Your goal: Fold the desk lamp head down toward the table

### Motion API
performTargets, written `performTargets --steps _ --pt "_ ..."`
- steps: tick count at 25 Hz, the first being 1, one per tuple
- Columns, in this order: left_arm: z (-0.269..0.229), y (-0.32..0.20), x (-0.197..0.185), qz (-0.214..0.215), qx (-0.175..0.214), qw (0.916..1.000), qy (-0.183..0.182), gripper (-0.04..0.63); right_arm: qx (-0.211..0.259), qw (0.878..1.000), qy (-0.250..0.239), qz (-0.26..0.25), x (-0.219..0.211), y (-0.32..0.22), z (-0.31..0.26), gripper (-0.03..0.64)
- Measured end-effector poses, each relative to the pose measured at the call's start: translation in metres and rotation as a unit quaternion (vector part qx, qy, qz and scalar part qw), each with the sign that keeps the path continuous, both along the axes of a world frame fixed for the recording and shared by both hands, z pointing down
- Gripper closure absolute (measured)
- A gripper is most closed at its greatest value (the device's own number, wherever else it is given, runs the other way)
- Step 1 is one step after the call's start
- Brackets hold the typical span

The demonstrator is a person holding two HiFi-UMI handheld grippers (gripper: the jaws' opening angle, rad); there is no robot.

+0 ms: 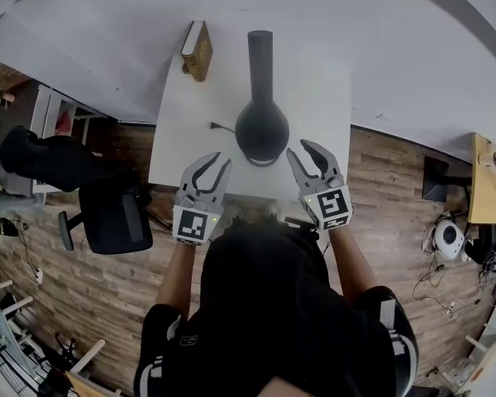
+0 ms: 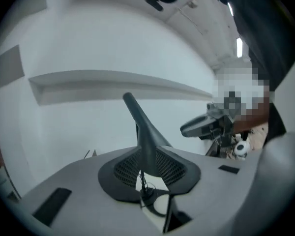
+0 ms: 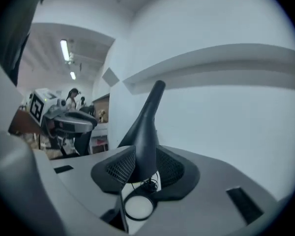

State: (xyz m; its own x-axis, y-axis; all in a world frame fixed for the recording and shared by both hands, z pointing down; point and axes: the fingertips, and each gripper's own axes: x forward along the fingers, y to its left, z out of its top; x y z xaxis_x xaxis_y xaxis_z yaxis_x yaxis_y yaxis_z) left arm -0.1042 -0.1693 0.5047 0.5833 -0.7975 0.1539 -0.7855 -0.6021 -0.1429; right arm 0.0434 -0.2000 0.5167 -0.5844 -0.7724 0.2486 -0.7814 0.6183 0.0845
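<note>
Two main ways of spoiling things from here. First, tipping or skidding the black desk lamp (image 1: 262, 126), round-based and slim-stalked, by pressing high on the stalk without bracing the base; probably light enough to shift on the smooth white worktop (image 1: 314, 81). Second, slipping off the tapering stalk through a shallow or off-centre pinch, then jerking the hinge. Also worth minding: snagging the thin black cable (image 1: 220, 126) trailing at 9 o'clock of the base, or sweeping the stalk into the brown-sided white-topped block (image 1: 197, 50) at 11 o'clock of the worktop. Standing at the worktop's centre, stalk raised and leaning toward 12 o'clock, not yet folded down. Hovering at 7 o'clock of the base, the left gripper (image 1: 220, 162), partly spread and empty, clear of the lamp; at 5 o'clock, the right gripper (image 1: 298, 147), likewise parted with nothing between, near the base without touching. Through both gaps in the gripper views, only the lamp ahead. No bowl, tray or bin on the worktop; impossible to tell a box from a solid piece in that brown block, and nothing visible inside it.
</note>
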Motion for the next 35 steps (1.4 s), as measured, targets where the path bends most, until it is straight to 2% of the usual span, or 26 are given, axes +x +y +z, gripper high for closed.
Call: performTargets --steps 2,3,8,11,15,21,27,35 --pt "-0.030 -0.006 -0.007 -0.031 0.005 0.9972 0.068 0.538 -0.008 0.999 -0.049 0.015 -0.001 -0.002 -0.019 0.491" --pt "-0.040 -0.008 -0.010 -0.043 0.003 0.9951 0.088 0.550 -0.009 0.997 -0.067 0.021 -0.001 -0.003 -0.027 0.504" --pt "-0.070 -0.007 -0.013 -0.066 -0.006 0.9887 0.134 0.563 0.004 0.991 -0.124 0.047 0.002 0.000 -0.065 0.553" --pt "-0.081 0.001 -0.008 -0.071 0.004 0.9859 0.152 0.566 0.020 0.989 -0.131 0.069 0.008 0.003 -0.074 0.604" --pt "-0.078 0.006 -0.001 -0.074 0.006 0.9851 0.155 0.566 0.012 0.989 -0.120 0.082 0.009 0.006 -0.063 0.604" --pt "-0.071 0.009 0.004 -0.073 0.000 0.9867 0.145 0.566 0.018 0.990 -0.120 0.079 0.005 0.016 -0.064 0.606" --pt "-0.073 0.012 0.006 -0.067 -0.003 0.9851 0.158 0.567 0.017 0.989 -0.123 0.081 0.007 0.018 -0.065 0.606" --pt "-0.072 0.017 0.012 -0.060 0.001 0.9865 0.152 0.566 0.023 0.989 -0.124 0.078 0.007 0.023 -0.064 0.606"
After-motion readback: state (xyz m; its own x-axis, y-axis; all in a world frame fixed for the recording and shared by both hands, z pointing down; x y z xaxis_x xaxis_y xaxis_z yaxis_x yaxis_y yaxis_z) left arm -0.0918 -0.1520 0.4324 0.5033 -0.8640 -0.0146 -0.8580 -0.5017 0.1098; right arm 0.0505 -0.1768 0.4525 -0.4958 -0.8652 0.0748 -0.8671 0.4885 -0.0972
